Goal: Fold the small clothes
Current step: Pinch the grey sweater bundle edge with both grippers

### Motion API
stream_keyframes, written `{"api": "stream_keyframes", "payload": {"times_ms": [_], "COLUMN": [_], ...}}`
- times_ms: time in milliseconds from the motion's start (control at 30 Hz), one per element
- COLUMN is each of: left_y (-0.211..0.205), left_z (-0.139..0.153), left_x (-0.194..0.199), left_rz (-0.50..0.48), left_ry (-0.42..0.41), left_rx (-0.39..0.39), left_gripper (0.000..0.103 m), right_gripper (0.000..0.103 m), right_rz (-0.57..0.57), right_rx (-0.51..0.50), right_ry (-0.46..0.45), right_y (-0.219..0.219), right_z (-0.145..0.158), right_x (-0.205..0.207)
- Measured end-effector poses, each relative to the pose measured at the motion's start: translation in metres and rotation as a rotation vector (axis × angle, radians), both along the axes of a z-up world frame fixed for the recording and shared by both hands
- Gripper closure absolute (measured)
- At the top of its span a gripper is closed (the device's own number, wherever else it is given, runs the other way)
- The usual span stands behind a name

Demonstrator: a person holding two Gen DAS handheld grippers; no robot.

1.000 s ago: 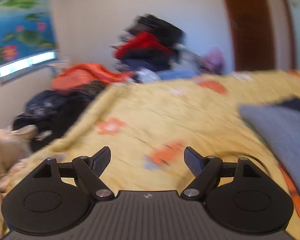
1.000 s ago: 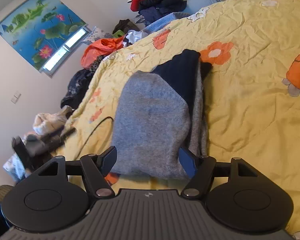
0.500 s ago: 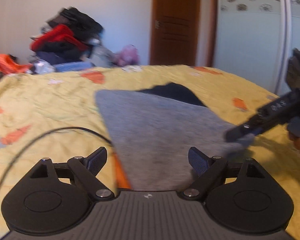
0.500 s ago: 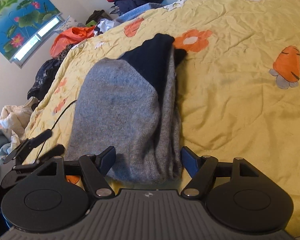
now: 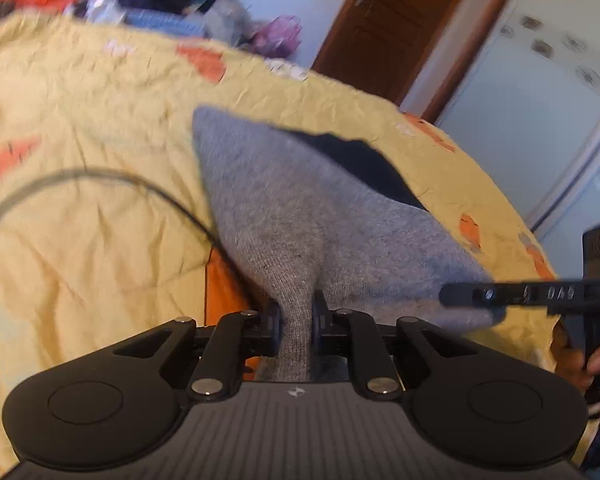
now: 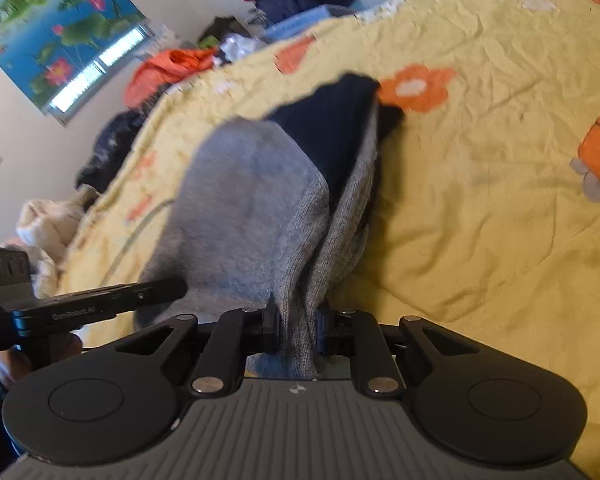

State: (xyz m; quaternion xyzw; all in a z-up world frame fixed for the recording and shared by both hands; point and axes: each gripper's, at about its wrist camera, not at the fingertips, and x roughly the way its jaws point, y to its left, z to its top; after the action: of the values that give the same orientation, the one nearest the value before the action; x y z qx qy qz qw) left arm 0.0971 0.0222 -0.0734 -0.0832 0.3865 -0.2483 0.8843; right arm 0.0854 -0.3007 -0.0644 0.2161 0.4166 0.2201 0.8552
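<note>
With each hand-held gripper, left (image 5: 296,330) and right (image 6: 297,330), pinching the grey sweater's (image 5: 300,216) near hem on the bed (image 6: 480,220), uneven lifting could skew the fold.

Grey knit garment (image 5: 300,216) with a dark navy part (image 6: 336,128) at the far end, folded lengthwise, lying on the yellow bedspread (image 6: 480,208), near edge bunched, lifted and pinched at two points close together.
</note>
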Motion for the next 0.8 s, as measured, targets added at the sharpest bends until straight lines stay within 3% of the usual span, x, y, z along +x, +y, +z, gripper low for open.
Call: {"api": "stream_keyframes", "payload": {"times_ms": [67, 167, 233, 300, 367, 400, 467, 500, 533, 600, 667, 800], "left_y": [-0.002, -0.021, -0.027, -0.024, -0.012, -0.002, 0.018, 0.029, 0.039, 0.05, 0.048, 0.034], "left_z": [0.008, -0.013, -0.023, -0.016, -0.002, 0.006, 0.02, 0.024, 0.024, 0.013, -0.005, -0.025], "left_x": [-0.011, -0.01, -0.013, -0.022, -0.034, -0.042, -0.053, -0.058, -0.062, -0.064, -0.066, -0.058], "left_rz": [-0.046, -0.066, -0.062, -0.057, -0.016, 0.019, 0.064, 0.089, 0.111, 0.12, 0.113, 0.179], "left_ry": [-0.023, -0.02, -0.056, -0.099, -0.155, -0.19, -0.209, -0.185, -0.149, 0.003, 0.11, 0.134], "left_rx": [0.036, 0.154, 0.199, 0.213, 0.216, 0.21, 0.161, 0.095, 0.02, -0.163, -0.273, -0.242], "left_gripper": [0.09, 0.089, 0.086, 0.08, 0.072, 0.07, 0.046, 0.041, 0.04, 0.04, 0.04, 0.04], "right_gripper": [0.083, 0.083, 0.08, 0.069, 0.038, 0.034, 0.032, 0.032, 0.032, 0.032, 0.032, 0.032], "right_rz": [-0.006, -0.002, 0.0, -0.008, -0.016, -0.033, -0.061, -0.079, -0.097, -0.113, -0.122, -0.117], "right_rx": [0.016, -0.052, -0.03, -0.02, 0.037, 0.063, 0.136, 0.188, 0.236, 0.288, 0.267, 0.262], "right_ry": [0.001, 0.051, 0.047, 0.066, 0.054, 0.039, 0.024, 0.034, 0.058, 0.105, 0.126, 0.158], "right_y": [-0.006, 0.0, 0.005, 0.005, -0.004, -0.012, -0.028, -0.036, -0.042, -0.045, -0.039, -0.021], "right_z": [0.003, -0.022, -0.029, -0.024, -0.016, -0.01, -0.002, -0.003, -0.005, -0.013, -0.021, -0.038], "right_x": [-0.009, -0.006, -0.004, -0.004, -0.011, -0.017, -0.029, -0.034, -0.037, -0.04, -0.041, -0.032]}}
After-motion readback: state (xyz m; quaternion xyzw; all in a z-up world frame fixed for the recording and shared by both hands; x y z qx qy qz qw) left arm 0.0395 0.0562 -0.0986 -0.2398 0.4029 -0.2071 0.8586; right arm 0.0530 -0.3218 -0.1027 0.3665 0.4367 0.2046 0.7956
